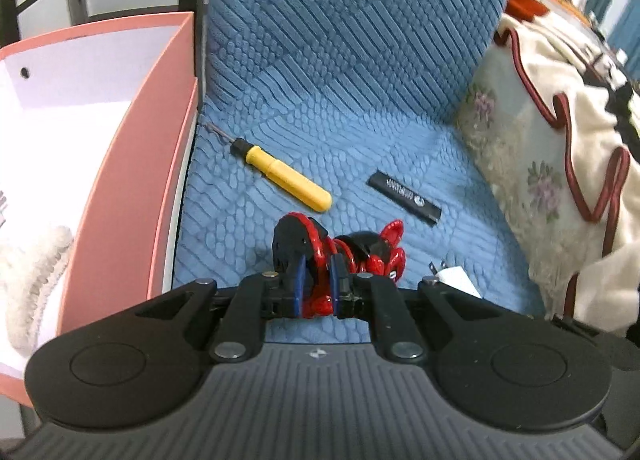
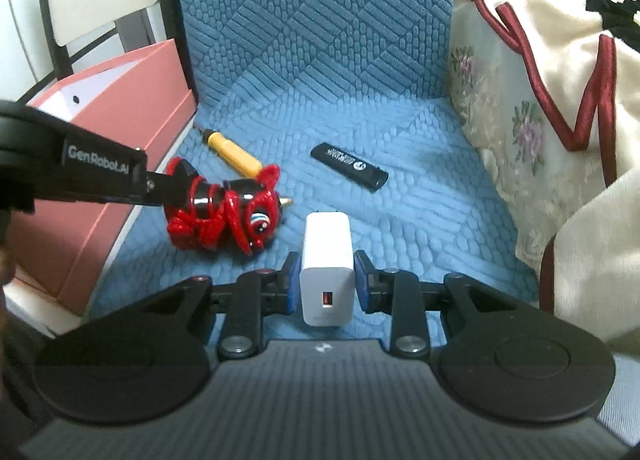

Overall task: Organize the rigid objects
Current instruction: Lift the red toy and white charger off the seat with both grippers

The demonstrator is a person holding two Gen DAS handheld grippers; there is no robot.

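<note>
Left tool (image 1: 319,284) is clenched on a glossy red and black figurine (image 1: 344,252), its blue pads pressed against the toy's sides, over a blue quilted seat cushion (image 1: 360,132). Right tool (image 2: 327,284) grips a white wall charger (image 2: 327,260) between its pads, port end toward the camera. Just beyond the figurine lies a yellow-handled screwdriver (image 1: 286,180); a black lighter (image 1: 404,192) lies apart to its right. An open pink box (image 1: 120,188) stands at the cushion's left edge, a cream blanket (image 1: 568,140) at its right.
</note>
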